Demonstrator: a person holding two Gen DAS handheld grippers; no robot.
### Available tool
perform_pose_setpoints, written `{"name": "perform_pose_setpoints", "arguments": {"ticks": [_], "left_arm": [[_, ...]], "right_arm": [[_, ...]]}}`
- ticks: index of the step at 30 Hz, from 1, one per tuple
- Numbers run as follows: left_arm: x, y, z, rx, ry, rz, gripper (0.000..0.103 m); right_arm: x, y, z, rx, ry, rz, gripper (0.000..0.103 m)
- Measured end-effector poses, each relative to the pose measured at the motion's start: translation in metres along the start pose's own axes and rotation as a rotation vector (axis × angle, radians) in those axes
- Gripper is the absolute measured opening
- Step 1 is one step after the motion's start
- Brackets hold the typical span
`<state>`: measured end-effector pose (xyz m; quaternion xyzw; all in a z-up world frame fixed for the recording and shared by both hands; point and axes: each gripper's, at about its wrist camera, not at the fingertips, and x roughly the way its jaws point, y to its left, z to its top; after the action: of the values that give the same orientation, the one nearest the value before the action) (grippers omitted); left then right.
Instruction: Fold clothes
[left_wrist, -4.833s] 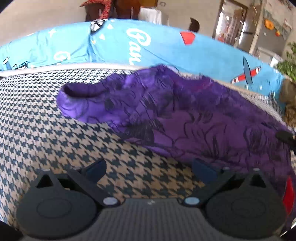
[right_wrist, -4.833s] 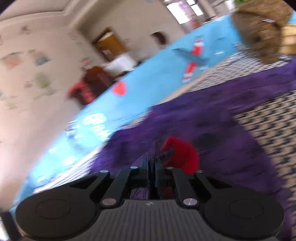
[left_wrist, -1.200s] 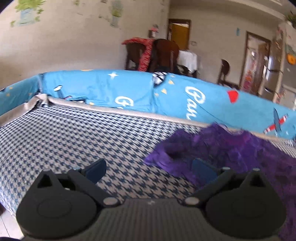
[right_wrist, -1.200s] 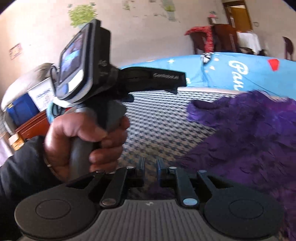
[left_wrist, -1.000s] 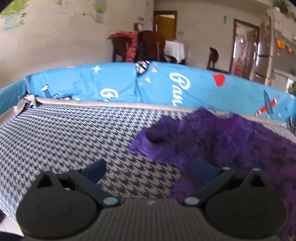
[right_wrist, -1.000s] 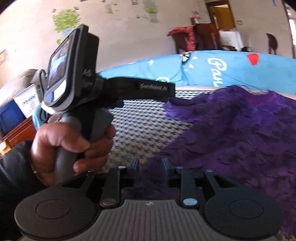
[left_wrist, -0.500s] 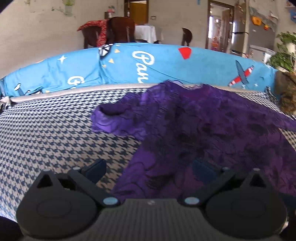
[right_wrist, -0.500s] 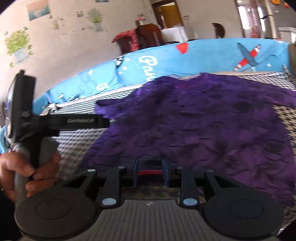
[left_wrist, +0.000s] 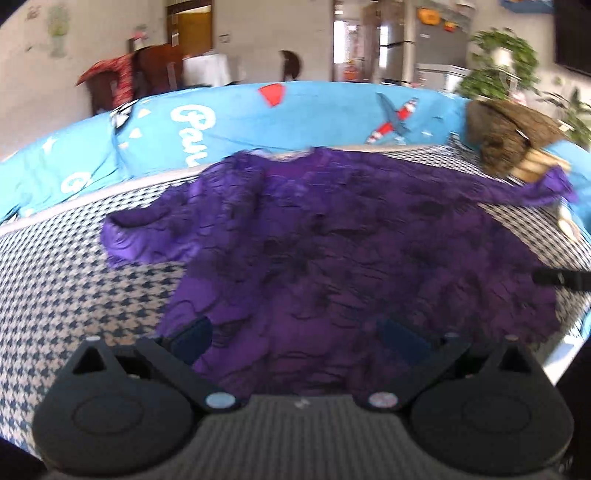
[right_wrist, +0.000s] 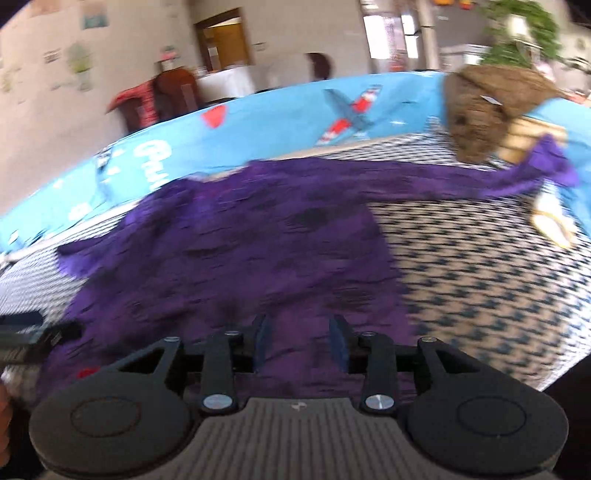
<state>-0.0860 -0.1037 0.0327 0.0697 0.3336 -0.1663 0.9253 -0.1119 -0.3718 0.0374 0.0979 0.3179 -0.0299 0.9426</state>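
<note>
We see a houndstooth bed (left_wrist: 74, 295) edged by a blue cushion (left_wrist: 314, 110), with a doorway, chairs and a plant (left_wrist: 502, 70) behind. A purple shirt (left_wrist: 351, 240) lies spread flat on it, one sleeve reaching a brown basket (right_wrist: 476, 122) at the far right. Motion blur smears the shirt's near hem and texture. Our left gripper (left_wrist: 295, 336) hangs over that hem with fingers wide and empty. Our right gripper (right_wrist: 301, 339) has its fingers opening, the cloth below them, not pinched. Bare bed lies free on both sides; its right edge is close.
</note>
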Motion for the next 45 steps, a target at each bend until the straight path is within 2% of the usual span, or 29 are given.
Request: {"name": "perform_pose_setpoints", "arguments": {"ticks": [4, 7, 14, 20, 21, 22, 23, 24, 25, 26, 29, 34, 36, 40, 43, 45], "left_arm": [[-0.002, -0.019, -0.006, 0.081, -0.004, -0.029, 0.103], [0.003, -0.03, -0.011, 0.135, 0.017, -0.015, 0.103], [0.02, -0.039, -0.019, 0.188, 0.059, 0.047, 0.103], [0.024, -0.03, -0.017, 0.147, 0.062, 0.071, 0.103], [0.024, -0.028, -0.016, 0.135, 0.063, 0.073, 0.103], [0.025, -0.026, -0.015, 0.122, 0.063, 0.076, 0.103], [0.026, -0.023, -0.014, 0.109, 0.063, 0.077, 0.103], [0.026, -0.021, -0.013, 0.097, 0.06, 0.075, 0.103], [0.026, -0.02, -0.012, 0.087, 0.056, 0.077, 0.103], [0.026, -0.018, -0.011, 0.077, 0.051, 0.08, 0.103], [0.028, -0.014, -0.008, 0.052, 0.045, 0.087, 0.103], [0.031, -0.008, -0.004, -0.001, 0.047, 0.072, 0.103], [0.034, -0.007, -0.003, -0.013, 0.055, 0.07, 0.103], [0.043, -0.009, -0.004, -0.014, 0.078, 0.087, 0.103], [0.051, -0.012, -0.006, -0.004, 0.102, 0.1, 0.103], [0.055, -0.015, -0.008, 0.014, 0.123, 0.097, 0.103]], "right_arm": [[-0.001, -0.027, 0.002, 0.074, 0.002, -0.059, 0.054], [0.003, -0.042, 0.0, 0.137, 0.031, -0.08, 0.057], [0.017, -0.058, -0.009, 0.195, 0.106, -0.124, 0.058], [0.029, -0.058, -0.013, 0.211, 0.131, -0.112, 0.058], [0.029, -0.055, -0.014, 0.198, 0.13, -0.109, 0.057], [0.03, -0.052, -0.014, 0.181, 0.125, -0.106, 0.049], [0.029, -0.048, -0.014, 0.161, 0.118, -0.103, 0.036], [0.028, -0.045, -0.015, 0.143, 0.11, -0.101, 0.03], [0.026, -0.044, -0.015, 0.14, 0.099, -0.081, 0.016], [0.024, -0.042, -0.015, 0.138, 0.086, -0.062, 0.012], [0.008, -0.042, -0.008, 0.17, -0.007, -0.027, 0.011], [-0.018, -0.037, 0.023, 0.17, -0.15, -0.059, 0.011], [-0.02, -0.037, 0.038, 0.177, -0.176, -0.056, 0.01], [-0.013, -0.039, 0.061, 0.243, -0.179, -0.082, 0.01], [-0.004, -0.041, 0.066, 0.31, -0.133, -0.089, 0.01], [0.007, -0.038, 0.064, 0.287, -0.089, -0.149, 0.01]]}}
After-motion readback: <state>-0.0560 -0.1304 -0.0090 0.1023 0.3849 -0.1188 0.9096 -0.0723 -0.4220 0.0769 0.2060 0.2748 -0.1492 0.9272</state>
